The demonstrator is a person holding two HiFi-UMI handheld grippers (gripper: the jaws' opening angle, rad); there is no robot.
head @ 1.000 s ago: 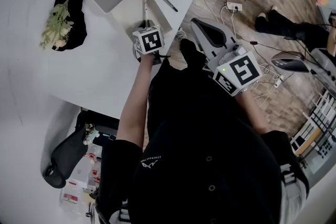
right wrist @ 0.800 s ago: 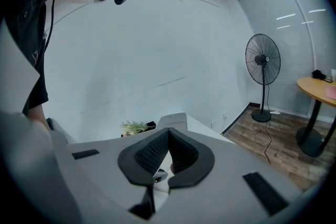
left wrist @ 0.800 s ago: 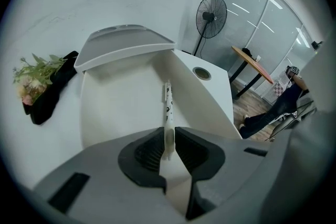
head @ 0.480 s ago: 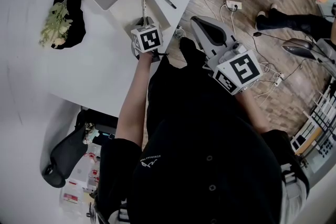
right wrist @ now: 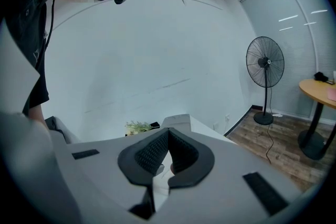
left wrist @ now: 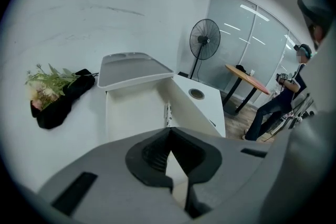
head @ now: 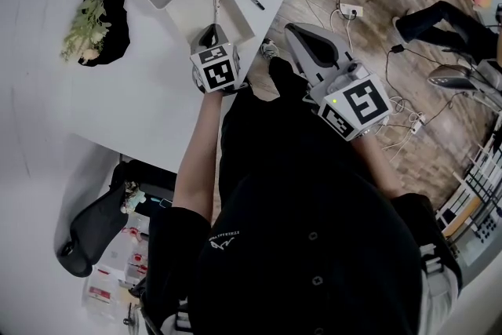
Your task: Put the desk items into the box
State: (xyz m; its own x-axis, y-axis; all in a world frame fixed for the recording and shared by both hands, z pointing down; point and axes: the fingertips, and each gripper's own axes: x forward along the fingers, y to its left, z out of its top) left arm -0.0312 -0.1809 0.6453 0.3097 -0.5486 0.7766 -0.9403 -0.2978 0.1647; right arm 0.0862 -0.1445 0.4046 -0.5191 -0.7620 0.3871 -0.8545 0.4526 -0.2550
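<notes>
The left tool [head: 209,33] is hovering shut and empty over the open box [head: 188,12], the right tool [head: 295,32] also closing on nothing

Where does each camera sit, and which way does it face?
Head view: on the person's head, looking down at table, box, left gripper, right gripper, the person's arm.
Left gripper view: on the left gripper, past its shut jaws into the box.
Right gripper view: on the right gripper, jaws shut, facing a wall.
Shared: both gripper views show the fan.
</notes>
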